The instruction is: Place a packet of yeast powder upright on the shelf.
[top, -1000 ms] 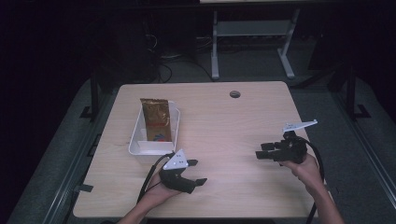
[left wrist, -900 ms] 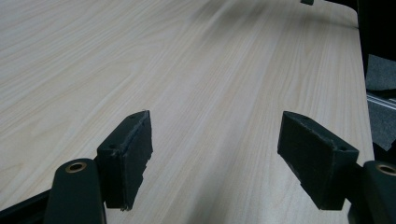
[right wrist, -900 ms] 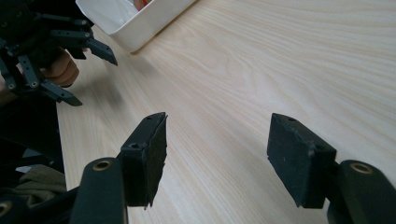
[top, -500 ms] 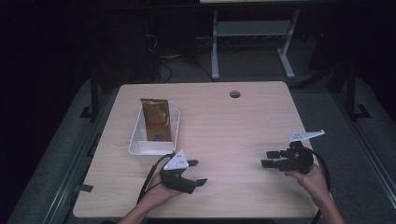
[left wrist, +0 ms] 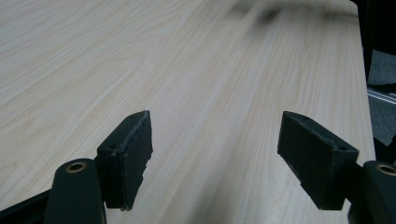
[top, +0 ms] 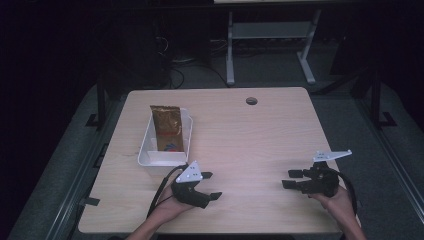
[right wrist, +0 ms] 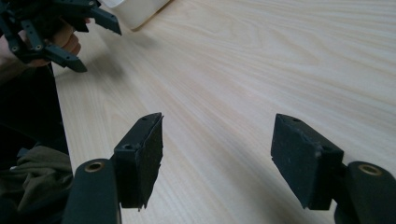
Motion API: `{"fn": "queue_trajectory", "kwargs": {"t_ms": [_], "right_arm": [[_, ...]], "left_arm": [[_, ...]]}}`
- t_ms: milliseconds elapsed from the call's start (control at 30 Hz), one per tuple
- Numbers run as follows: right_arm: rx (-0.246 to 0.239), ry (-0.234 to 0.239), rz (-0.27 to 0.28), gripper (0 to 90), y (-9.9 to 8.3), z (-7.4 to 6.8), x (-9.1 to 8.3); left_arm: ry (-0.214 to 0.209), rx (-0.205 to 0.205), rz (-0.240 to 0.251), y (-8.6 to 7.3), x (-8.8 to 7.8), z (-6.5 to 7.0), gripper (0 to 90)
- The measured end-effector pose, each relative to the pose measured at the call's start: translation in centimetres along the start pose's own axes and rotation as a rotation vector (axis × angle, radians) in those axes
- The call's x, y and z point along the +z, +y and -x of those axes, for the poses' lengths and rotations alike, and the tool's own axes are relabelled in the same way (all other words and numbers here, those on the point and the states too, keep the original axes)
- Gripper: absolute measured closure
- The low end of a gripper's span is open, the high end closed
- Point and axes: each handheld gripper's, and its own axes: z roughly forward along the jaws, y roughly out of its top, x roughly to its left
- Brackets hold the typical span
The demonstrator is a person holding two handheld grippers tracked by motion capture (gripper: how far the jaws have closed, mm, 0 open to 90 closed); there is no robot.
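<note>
I see left gripper (top: 209,185) gaping, empty | right gripper (top: 291,179) jaws just opening, empty | snack pouch (top: 166,127) ahead-left of left gripper, in tray (top: 148,148): looks light, crinkly, slippery | I'd pinch top seam

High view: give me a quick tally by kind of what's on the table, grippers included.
White bins: 1
Brown snack packets, lying in the bin: 1
Handheld grippers: 2, left gripper and right gripper, both open with nothing between the jaws
Total: 4
</note>
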Motion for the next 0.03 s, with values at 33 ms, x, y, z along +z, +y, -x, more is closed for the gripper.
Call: {"fn": "queue_trajectory", "kwargs": {"t_ms": [33], "right_arm": [[-0.006,-0.002,0.001,33.5,-0.08,-0.13,0.01]], "left_arm": [[0.0,0.001,0.0,0.0,0.0,-0.01,25.9]]}}
